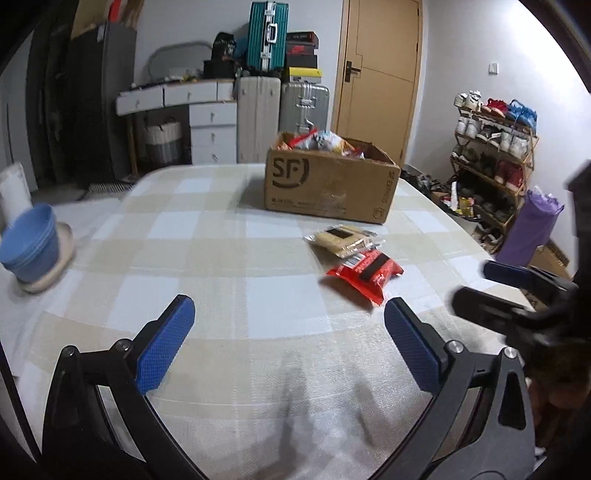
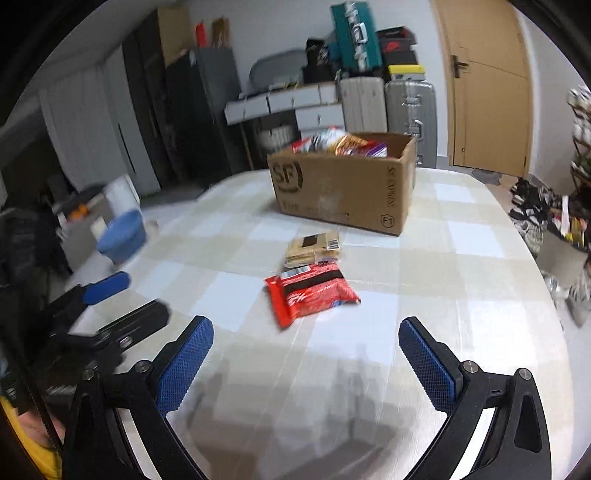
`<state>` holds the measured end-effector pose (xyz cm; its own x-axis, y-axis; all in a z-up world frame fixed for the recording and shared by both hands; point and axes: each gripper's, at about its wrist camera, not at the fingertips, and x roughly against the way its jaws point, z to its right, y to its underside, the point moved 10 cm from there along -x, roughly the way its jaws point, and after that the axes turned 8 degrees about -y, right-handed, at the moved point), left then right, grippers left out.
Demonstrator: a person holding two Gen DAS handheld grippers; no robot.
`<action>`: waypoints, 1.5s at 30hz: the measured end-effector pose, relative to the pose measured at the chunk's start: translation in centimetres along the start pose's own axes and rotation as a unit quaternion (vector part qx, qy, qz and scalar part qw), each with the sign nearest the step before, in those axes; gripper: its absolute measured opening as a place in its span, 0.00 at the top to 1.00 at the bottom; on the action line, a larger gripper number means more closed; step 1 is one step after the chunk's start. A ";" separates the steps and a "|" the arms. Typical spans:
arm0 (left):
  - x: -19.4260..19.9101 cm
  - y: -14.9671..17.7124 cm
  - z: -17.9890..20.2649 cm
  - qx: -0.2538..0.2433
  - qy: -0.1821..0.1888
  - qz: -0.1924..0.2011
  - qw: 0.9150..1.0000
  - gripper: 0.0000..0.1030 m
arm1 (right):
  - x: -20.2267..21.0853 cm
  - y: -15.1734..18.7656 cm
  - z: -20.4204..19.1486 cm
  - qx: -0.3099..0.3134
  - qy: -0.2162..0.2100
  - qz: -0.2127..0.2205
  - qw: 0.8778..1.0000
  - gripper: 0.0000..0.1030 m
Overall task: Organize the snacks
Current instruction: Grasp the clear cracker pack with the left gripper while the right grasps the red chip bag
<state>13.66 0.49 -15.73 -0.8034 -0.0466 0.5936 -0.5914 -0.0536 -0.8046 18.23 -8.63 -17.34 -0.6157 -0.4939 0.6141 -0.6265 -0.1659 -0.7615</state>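
Checked cloth covers the desk [image 2: 461,295]; most snacks already fill the cardboard box [image 2: 340,192], while a red packet [image 2: 312,293] and tan packet [image 2: 314,247] lie outside. Both tongs, left [image 1: 288,332] and right [image 2: 304,350], hang spread, empty.

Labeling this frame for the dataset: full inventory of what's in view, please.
cardboard box: 1, brown, far side of table, full of snacks
red snack pack: 1, red, on table nearer than box
tan snack pack: 1, beige, between red pack and box
table: 1, beige-white checked cloth
blue bowls: stack, blue, table's left edge
suitcases: 3, teal, white, silver, by far wall
door: 1, tan, shut
shoe rack: 1, right wall
left gripper: blue pads, open, empty
right gripper: blue pads, open, empty
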 end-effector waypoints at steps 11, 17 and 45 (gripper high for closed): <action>-5.1 0.5 -0.7 0.027 0.005 -0.033 0.999 0.01 | -10.1 -1.0 1.8 0.041 -0.001 -0.108 0.993 0.21; -6.1 0.6 -1.5 0.047 0.003 -0.053 0.998 0.01 | -9.3 -0.8 2.1 0.029 -0.021 -0.093 0.995 0.50; -22.2 -4.7 10.3 -0.003 -0.032 -0.230 0.973 0.01 | 2.4 -3.2 7.7 -0.124 -0.149 0.141 0.971 0.51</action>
<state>34.96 -8.45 -24.93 -0.4479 -0.0810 0.8904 -0.8878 -0.0777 -0.4537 22.45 -15.82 -14.99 -0.6366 -0.7210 0.2736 -0.5721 0.2037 -0.7945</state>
